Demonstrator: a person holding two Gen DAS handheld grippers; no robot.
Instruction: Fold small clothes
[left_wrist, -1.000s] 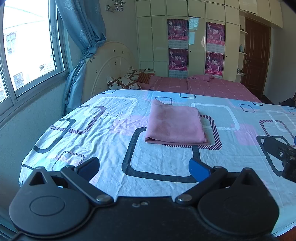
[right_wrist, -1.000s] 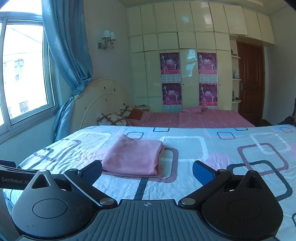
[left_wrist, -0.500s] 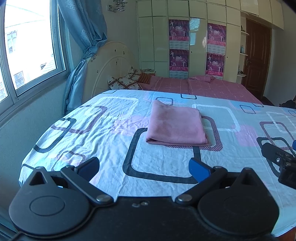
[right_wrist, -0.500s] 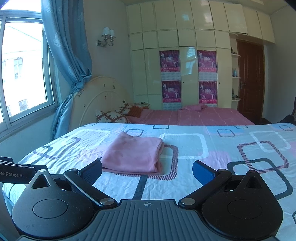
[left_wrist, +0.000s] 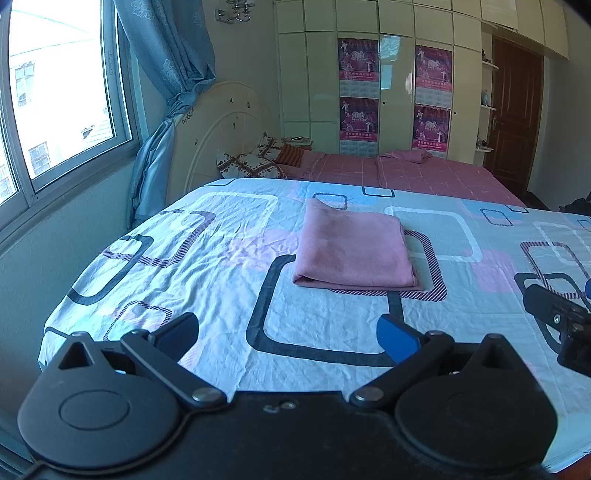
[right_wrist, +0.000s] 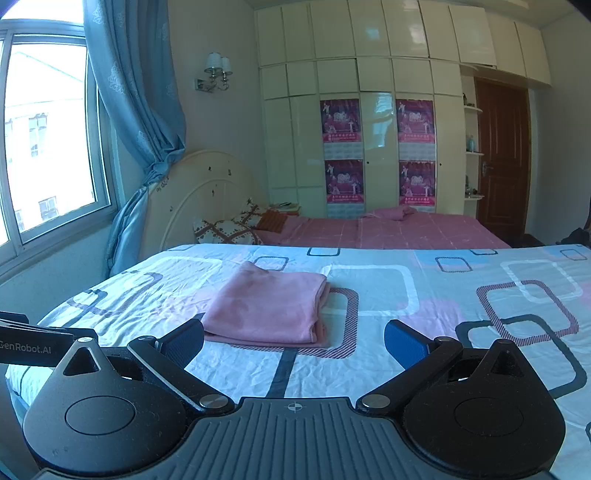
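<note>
Far left: bright window (left_wrist: 55, 103) with a tied-back blue curtain (left_wrist: 166, 92), then a cream rounded headboard (right_wrist: 199, 192). Nearer, the left hand-held gripper (left_wrist: 286, 334), blue-padded fingers spread wide and holding nothing, hovering over the near edge of a bed covered in a white sheet printed with rounded squares (left_wrist: 184, 266). In the middle of that sheet — a pink cloth folded into a neat rectangle (left_wrist: 351, 247), lying flat, fold layers showing along its near and right edges (right_wrist: 273, 306), touched by neither gripper. Behind, a second bed under a pink checked cover (right_wrist: 406, 232) and cream wardrobe doors carrying magenta posters (right_wrist: 341, 147). To the right, the right hand-held gripper (right_wrist: 293, 343), likewise gaping and empty — its black body visible at the edge of the left wrist view (left_wrist: 557, 317). Far right, a brown wooden door (right_wrist: 502, 158).
</note>
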